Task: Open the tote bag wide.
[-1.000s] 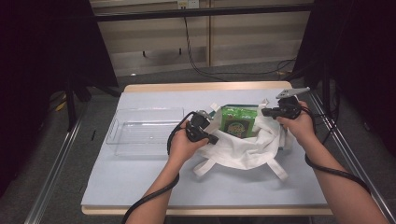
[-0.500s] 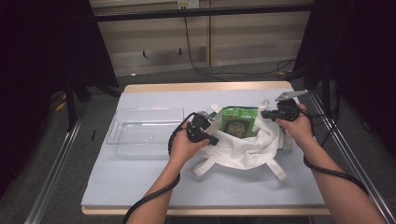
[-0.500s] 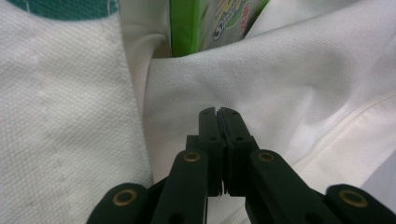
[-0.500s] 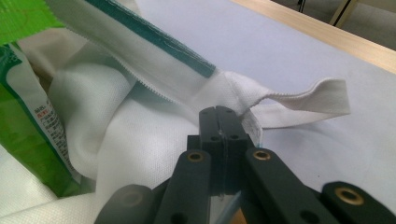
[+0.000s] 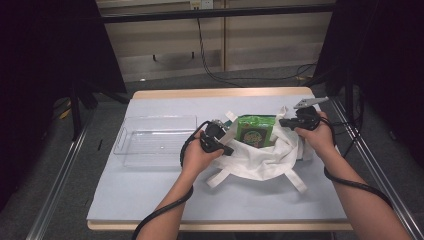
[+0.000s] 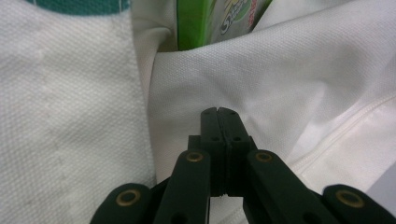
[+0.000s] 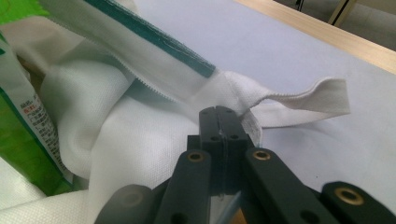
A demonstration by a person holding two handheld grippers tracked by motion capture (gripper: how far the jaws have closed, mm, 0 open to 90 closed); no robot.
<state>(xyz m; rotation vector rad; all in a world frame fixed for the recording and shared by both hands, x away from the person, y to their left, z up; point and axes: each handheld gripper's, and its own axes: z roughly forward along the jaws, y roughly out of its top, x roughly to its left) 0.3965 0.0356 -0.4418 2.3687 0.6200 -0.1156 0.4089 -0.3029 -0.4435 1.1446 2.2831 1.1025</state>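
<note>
On desk: both tools, left and right, clamped on white bag rim, unchanged; mouth held wide around green packet.

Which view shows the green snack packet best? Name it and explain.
The high view: the green snack packet shows nearly whole there, standing in the open white cloth bag between both grippers. The left gripper view catches just its lower edge behind a fold of bag; the right gripper view shows a cropped side with fine print.
</note>
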